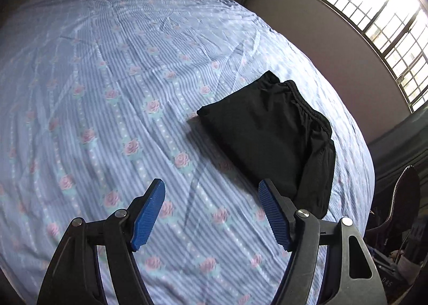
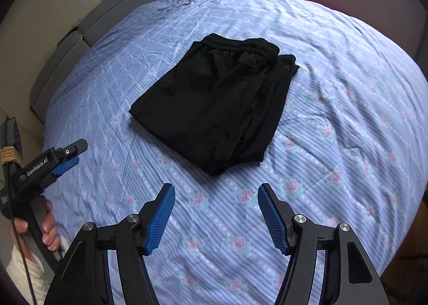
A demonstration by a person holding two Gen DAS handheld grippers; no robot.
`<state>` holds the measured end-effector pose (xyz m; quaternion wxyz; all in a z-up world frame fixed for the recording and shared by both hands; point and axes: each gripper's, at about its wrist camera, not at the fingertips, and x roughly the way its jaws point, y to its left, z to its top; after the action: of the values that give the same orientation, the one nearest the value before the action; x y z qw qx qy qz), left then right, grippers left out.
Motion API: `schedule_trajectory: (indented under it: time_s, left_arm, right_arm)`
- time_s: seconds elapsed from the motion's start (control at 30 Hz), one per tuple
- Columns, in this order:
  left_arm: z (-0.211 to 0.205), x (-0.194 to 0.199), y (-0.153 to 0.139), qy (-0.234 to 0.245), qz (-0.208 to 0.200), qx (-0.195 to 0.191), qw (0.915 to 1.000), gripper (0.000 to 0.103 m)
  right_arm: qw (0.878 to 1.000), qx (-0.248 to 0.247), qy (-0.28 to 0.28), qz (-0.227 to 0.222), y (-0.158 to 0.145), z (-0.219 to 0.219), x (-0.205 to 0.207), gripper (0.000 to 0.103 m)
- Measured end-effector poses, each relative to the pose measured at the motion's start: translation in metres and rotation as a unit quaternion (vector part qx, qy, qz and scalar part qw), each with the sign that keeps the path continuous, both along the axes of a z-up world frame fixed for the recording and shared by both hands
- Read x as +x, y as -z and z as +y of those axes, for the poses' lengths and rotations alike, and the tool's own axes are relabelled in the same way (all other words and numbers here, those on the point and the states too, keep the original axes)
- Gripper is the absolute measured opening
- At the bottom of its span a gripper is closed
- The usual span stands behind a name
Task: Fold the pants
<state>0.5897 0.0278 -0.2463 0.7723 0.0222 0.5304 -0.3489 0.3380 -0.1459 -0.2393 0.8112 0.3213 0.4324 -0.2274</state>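
The black pants [image 2: 214, 99] lie folded into a compact rectangle on the bed, waistband at the far end. They also show in the left wrist view [image 1: 272, 133], to the right of centre. My left gripper [image 1: 211, 190] is open and empty, above the sheet just near-left of the pants. It shows from the side in the right wrist view [image 2: 70, 158] at the left edge, held in a hand. My right gripper [image 2: 215, 192] is open and empty, above the sheet a little short of the pants' near corner.
The bed has a blue striped sheet with pink roses [image 2: 334, 144]. A grey headboard [image 2: 80, 37] stands at the far left. A barred window [image 1: 379, 18] and wall lie to the right of the bed. Clutter [image 1: 396, 224] sits beside the bed's right edge.
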Motion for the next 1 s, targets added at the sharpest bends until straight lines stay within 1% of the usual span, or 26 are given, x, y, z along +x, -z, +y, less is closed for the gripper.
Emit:
schedule_trajectory:
  time_s: [0.13,0.23,0.33,0.43,0.47,0.5,0.53,0.57,0.6,0.63,0.67,0.7,0.73,0.77,0.8,0.87,0.93,1.0]
  left_arm:
    - [-0.027,0.035,0.038,0.002,0.029,-0.016,0.9994,0.068]
    - [-0.046,0.049,0.059,0.006,0.052,-0.020,0.9985,0.068]
    - [-0.062,0.058,0.073,0.006,0.076,-0.032,0.9965,0.068]
    - [-0.070,0.068,0.079,-0.010,0.090,-0.052,0.9945,0.068]
    - [-0.071,0.071,0.079,-0.015,0.095,-0.060,0.9936,0.066]
    - [-0.073,0.073,0.079,-0.020,0.100,-0.066,0.9926,0.061]
    - [-0.076,0.076,0.080,-0.022,0.107,-0.069,0.9916,0.048]
    - [-0.079,0.077,0.081,-0.021,0.115,-0.069,0.9907,0.038]
    - [-0.080,0.076,0.082,-0.023,0.117,-0.067,0.9906,0.035]
    - [-0.081,0.075,0.082,-0.019,0.117,-0.068,0.9906,0.022]
    - [-0.082,0.074,0.081,-0.014,0.119,-0.071,0.9902,0.016]
    - [-0.082,0.073,0.078,-0.011,0.118,-0.074,0.9903,0.014]
    - [-0.082,0.071,0.075,-0.009,0.113,-0.075,0.9907,0.013]
    - [-0.082,0.070,0.070,-0.005,0.106,-0.076,0.9914,0.012]
    - [-0.082,0.069,0.065,0.000,0.099,-0.077,0.9921,0.012]
    - [-0.083,0.067,0.057,0.005,0.087,-0.076,0.9933,0.011]
    - [-0.084,0.066,0.052,0.008,0.080,-0.073,0.9940,0.011]
    - [-0.084,0.063,0.045,0.015,0.065,-0.071,0.9953,0.011]
  right_arm:
    - [0.999,0.018,0.030,0.011,0.031,-0.003,0.012,0.064]
    - [0.998,0.034,0.054,0.013,0.047,-0.001,0.015,0.064]
    - [0.996,0.048,0.070,0.002,0.056,-0.003,0.023,0.064]
    - [0.996,0.045,0.080,-0.011,0.061,-0.006,0.033,0.064]
    - [0.996,0.045,0.082,-0.011,0.063,-0.008,0.037,0.064]
    - [0.996,0.042,0.084,-0.008,0.066,-0.009,0.041,0.064]
    - [0.995,0.041,0.086,-0.006,0.069,-0.012,0.044,0.064]
    - [0.995,0.041,0.091,-0.007,0.071,-0.015,0.045,0.064]
    - [0.994,0.043,0.100,-0.006,0.073,-0.019,0.046,0.064]
    - [0.993,0.049,0.108,-0.008,0.075,-0.023,0.046,0.064]
    - [0.992,0.056,0.116,-0.010,0.077,-0.027,0.046,0.059]
    - [0.991,0.060,0.123,-0.011,0.079,-0.030,0.046,0.054]
    - [0.990,0.061,0.123,-0.013,0.079,-0.032,0.046,0.041]
    - [0.992,0.056,0.116,-0.011,0.079,-0.033,0.047,0.021]
    - [0.993,0.046,0.106,0.001,0.080,-0.032,0.049,0.010]
    - [0.994,0.036,0.100,0.011,0.080,-0.032,0.045,0.004]
    - [0.994,0.028,0.108,0.019,0.078,-0.031,0.037,0.002]
    - [0.992,0.024,0.121,0.026,0.078,-0.031,0.026,0.002]
